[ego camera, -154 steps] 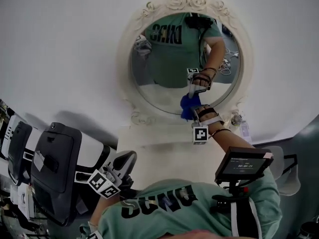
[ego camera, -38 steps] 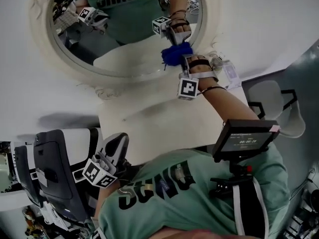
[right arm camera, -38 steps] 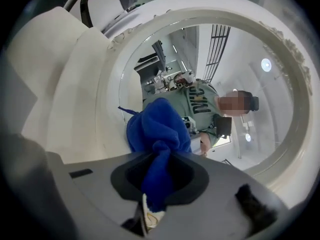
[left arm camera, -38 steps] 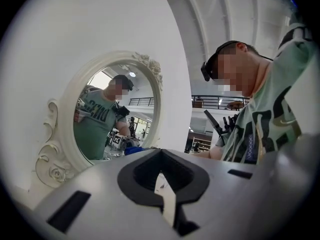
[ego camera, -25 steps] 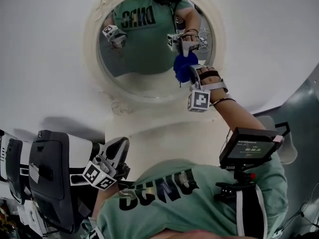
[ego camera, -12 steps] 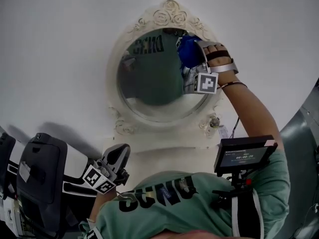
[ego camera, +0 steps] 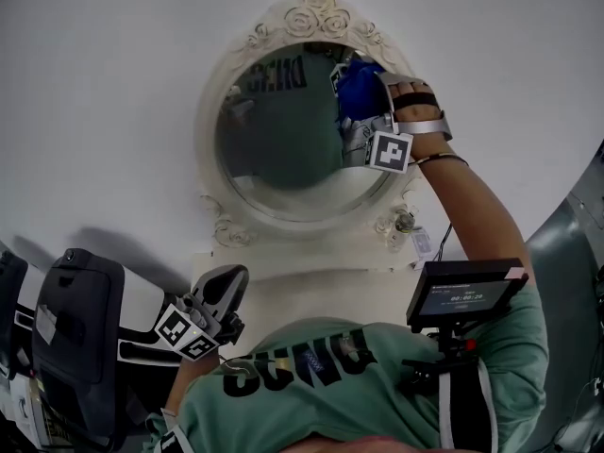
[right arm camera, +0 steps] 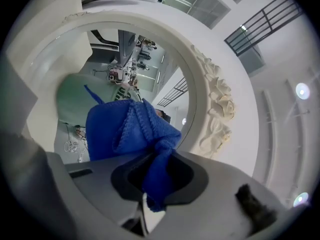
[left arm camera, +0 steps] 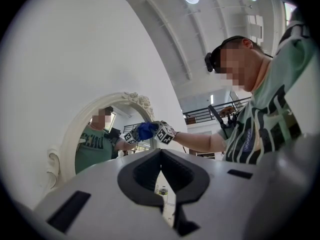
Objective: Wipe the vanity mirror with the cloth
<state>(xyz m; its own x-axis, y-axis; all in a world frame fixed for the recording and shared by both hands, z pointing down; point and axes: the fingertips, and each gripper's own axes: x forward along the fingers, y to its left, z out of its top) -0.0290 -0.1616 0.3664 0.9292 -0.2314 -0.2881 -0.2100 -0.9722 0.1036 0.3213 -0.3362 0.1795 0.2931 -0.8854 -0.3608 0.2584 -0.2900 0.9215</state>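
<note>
The oval vanity mirror (ego camera: 274,144) in a white ornate frame (ego camera: 209,111) hangs on the wall ahead. My right gripper (ego camera: 359,97) is shut on a bunched blue cloth (ego camera: 359,85) and presses it against the glass at the mirror's upper right. In the right gripper view the cloth (right arm camera: 127,129) sticks out of the shut jaws in front of the glass (right arm camera: 95,69), close to the carved frame (right arm camera: 216,101). My left gripper (ego camera: 225,291) hangs low at the left, away from the mirror, shut on nothing. The left gripper view shows the mirror (left arm camera: 92,151) and cloth (left arm camera: 146,130) from afar.
A white vanity tabletop (ego camera: 311,272) lies below the mirror, with a small bottle (ego camera: 406,222) at the frame's lower right. A black and white chair-like object (ego camera: 85,324) stands at the left. A small monitor (ego camera: 462,293) is mounted on the person's chest.
The right gripper has carried the cloth up the right side of the glass, from near the bottom edge to the upper right. The left gripper has stayed low.
</note>
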